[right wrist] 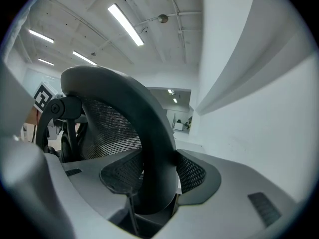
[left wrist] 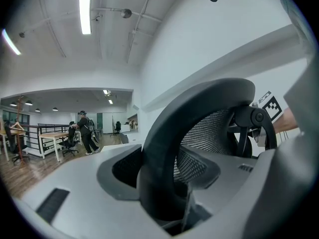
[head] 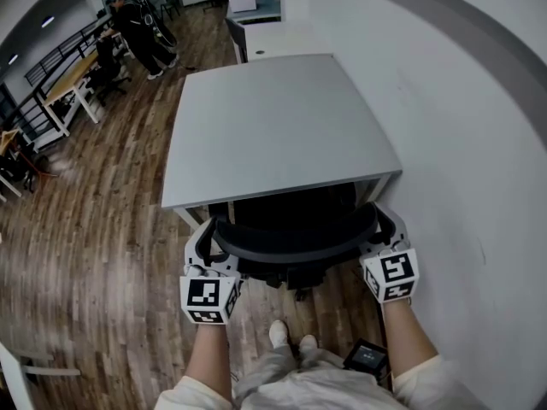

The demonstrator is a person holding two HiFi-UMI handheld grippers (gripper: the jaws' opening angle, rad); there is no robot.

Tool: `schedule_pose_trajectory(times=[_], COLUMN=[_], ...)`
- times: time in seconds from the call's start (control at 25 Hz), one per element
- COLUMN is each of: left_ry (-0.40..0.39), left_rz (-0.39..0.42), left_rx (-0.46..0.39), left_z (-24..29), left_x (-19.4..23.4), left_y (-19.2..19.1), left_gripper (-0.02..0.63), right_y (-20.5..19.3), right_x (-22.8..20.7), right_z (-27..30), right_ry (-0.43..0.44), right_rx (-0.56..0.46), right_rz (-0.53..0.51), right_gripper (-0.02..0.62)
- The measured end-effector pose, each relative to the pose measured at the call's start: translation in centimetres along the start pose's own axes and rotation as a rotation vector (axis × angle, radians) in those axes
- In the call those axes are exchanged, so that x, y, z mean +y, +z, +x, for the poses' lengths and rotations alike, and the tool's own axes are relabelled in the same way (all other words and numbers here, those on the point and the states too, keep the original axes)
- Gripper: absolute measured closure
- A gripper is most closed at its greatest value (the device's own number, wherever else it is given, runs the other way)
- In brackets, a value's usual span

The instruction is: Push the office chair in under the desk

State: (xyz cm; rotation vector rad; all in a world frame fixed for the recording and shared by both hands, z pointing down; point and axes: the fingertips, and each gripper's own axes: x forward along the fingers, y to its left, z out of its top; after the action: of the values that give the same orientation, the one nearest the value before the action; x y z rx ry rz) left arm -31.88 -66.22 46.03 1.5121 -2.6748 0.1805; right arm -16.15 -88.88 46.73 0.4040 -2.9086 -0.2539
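Far left, bkgd: a person point(head: 141, 32) in dark clothes stands by a row of light wooden tables point(head: 73, 88), w/ a black railing point(head: 38, 92) alongside. Wood-plank floor point(head: 94, 254) covers the left half of the head view.

Left gripper point(head: 208, 239): held in the wearer's left hand, left cube point(head: 208, 300) w/ its square markers facing up. Its jaws are clamped on the left end of the backrest rim of the office chair point(head: 295, 233). In the left gripper view the black curved rim fills the gap betw. the two grey jaws and touches both, w/ mesh showing behind it.

Office chair: black w/ a mesh back, centred at the near edge of the desk point(head: 273, 126). The seat is under the grey desktop. The top rim of the backrest lies just outside the desk's near edge, approx. parallel to it. Part of the chair base point(head: 299, 282) shows below the rim, over the floor. The desktop is plain grey, w/ white desk legs point(head: 185, 217) at the near corners.

Below centre: the wearer's light shoes point(head: 291, 338), plus a small black device point(head: 367, 357) w/ a screen near the right forearm.

Right gripper point(head: 386, 229): mirror pose on the other side. Its jaws are closed on the right end of the backrest rim, which sits wedged betw. both jaws in the right gripper view. Right cube point(head: 391, 273) faces up.

Far right: a plain white wall point(head: 479, 143), w/ the desk's right edge near it.
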Motion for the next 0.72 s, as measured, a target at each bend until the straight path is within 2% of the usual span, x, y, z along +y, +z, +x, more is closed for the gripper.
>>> schedule_pose_trajectory(times=[0.44,0.72], left_ry=[0.008,0.017], left_rz=[0.005,0.014], left_rx=[0.021,-0.002], left_z=[2.7,5.8], left_x=[0.4,3.2], left_y=[0.5,1.0], left_gripper=[0.39,0.39], right_y=[0.0,1.1], right_x=[-1.6,-2.0], right_z=[2.4,6.6], right_ry=[0.006,0.009], right_rx=[0.007,0.0], right_rz=[0.0,-0.006], right_gripper=[0.374,0.374])
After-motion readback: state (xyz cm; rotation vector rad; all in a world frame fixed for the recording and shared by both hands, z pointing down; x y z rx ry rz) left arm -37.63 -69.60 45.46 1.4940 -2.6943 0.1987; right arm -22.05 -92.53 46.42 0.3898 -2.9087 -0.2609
